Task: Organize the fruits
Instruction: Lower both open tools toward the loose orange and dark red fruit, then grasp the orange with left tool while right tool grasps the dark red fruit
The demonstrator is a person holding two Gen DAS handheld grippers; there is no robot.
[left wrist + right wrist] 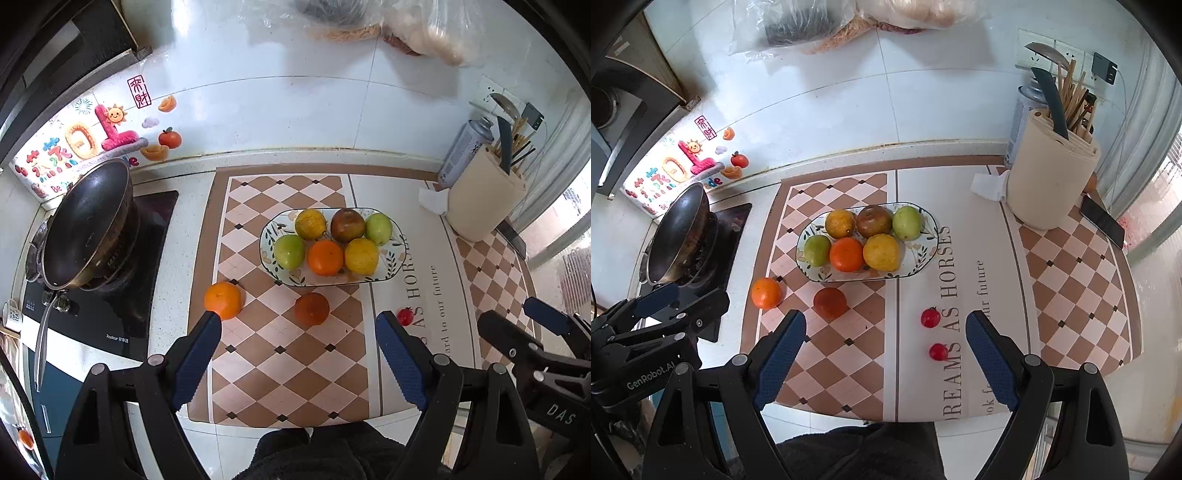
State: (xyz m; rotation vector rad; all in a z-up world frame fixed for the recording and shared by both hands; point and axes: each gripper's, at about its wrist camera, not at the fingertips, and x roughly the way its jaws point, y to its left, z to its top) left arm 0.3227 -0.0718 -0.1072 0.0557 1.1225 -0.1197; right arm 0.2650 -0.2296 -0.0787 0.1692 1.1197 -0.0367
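Six fruits are recorded in the oval plate [393,273] at mid surface; four remain loose on the mat toward the near edge. From left to right these are noted as: an orange [222,300] nearest the hob-side edge, a dark reddish-brown fruit [311,308] just in front of the plate, and two small red fruits [930,317] on the lettered strip, one nearer the front edge than the other. The step in hand is judged to be a pause between placements, with collection of the loose fruits outstanding. The left tool [297,356] is seen spread wide, nothing held or touched; the orange is judged its likeliest next target. The right tool [884,356] is likewise spread and empty; a descent over the small red fruits would be required.
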